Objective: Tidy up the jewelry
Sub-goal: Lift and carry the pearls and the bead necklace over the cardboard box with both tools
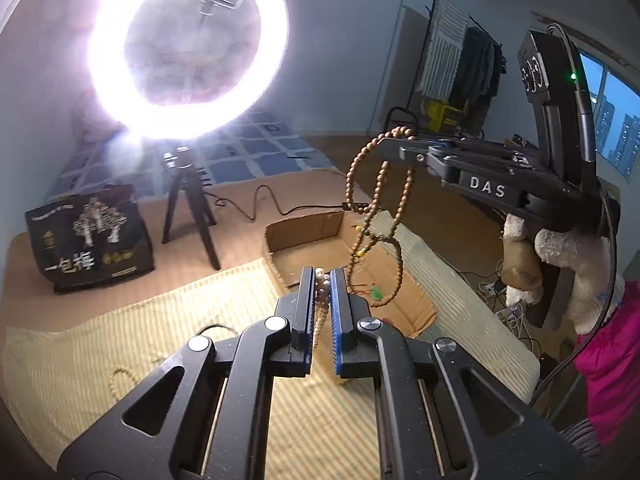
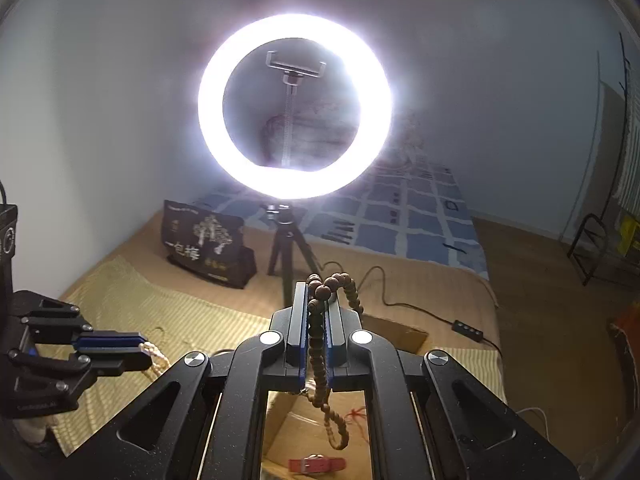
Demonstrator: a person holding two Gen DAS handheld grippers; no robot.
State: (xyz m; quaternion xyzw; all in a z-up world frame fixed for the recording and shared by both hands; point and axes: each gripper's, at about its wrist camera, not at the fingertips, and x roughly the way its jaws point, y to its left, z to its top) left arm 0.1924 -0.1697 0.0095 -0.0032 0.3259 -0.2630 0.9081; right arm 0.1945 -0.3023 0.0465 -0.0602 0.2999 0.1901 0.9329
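My left gripper (image 1: 323, 276) is shut on a pale bead bracelet (image 1: 322, 294) that hangs down between its fingers above the yellow striped mat (image 1: 120, 340). To the right, my right gripper (image 1: 394, 146) is shut on a long brown bead strand (image 1: 353, 168), whose loops dangle over an open cardboard box (image 1: 304, 232). In the right wrist view the right gripper (image 2: 318, 292) pinches the brown beads (image 2: 320, 376), which droop into the box (image 2: 400, 334). There the left gripper (image 2: 138, 344) shows at the left, with the pale beads (image 2: 156, 356) trailing from it.
A lit ring light (image 1: 188, 52) on a black tripod (image 1: 188, 208) stands behind the box, its cable (image 1: 264, 200) running across the bed. A black printed bag (image 1: 88, 236) stands at the left. A red strap (image 2: 316, 464) and a green bead (image 1: 375, 292) lie in the box.
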